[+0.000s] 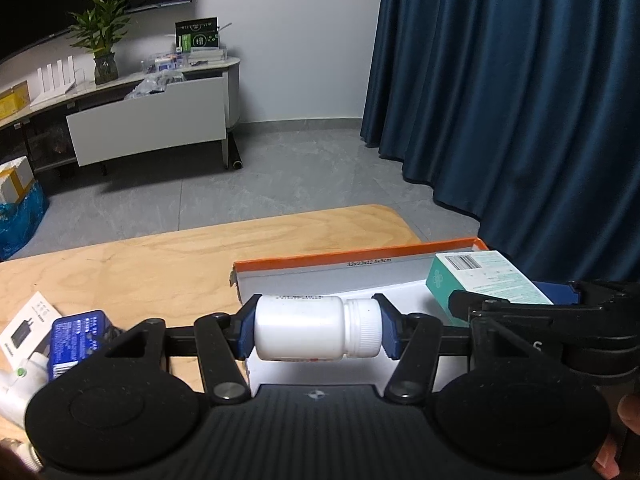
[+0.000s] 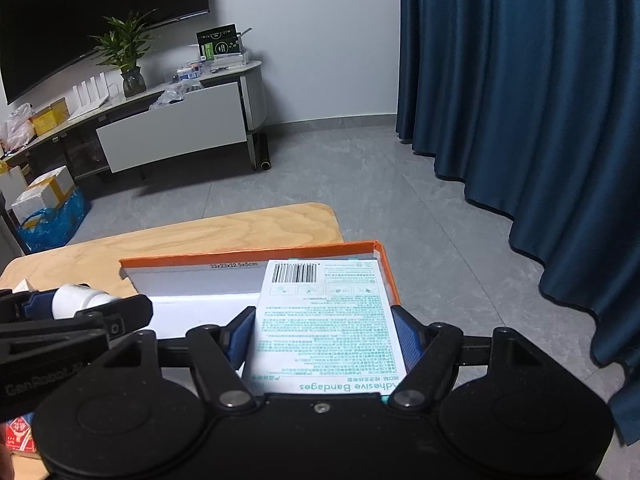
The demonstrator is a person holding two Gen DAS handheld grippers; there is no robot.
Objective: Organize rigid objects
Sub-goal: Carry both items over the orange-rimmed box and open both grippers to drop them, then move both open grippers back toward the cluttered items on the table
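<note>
Both tools are full: the left gripper squeezes a white bottle sideways, the right gripper pinches a bandage box, both over the orange-rimmed box. I would lower each slowly, then let go once it rests inside.

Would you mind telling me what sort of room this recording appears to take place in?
Probably a living room or lounge: a large dark television hangs above a low media cabinet bearing a potted plant, with floor-length blue curtains.
</note>
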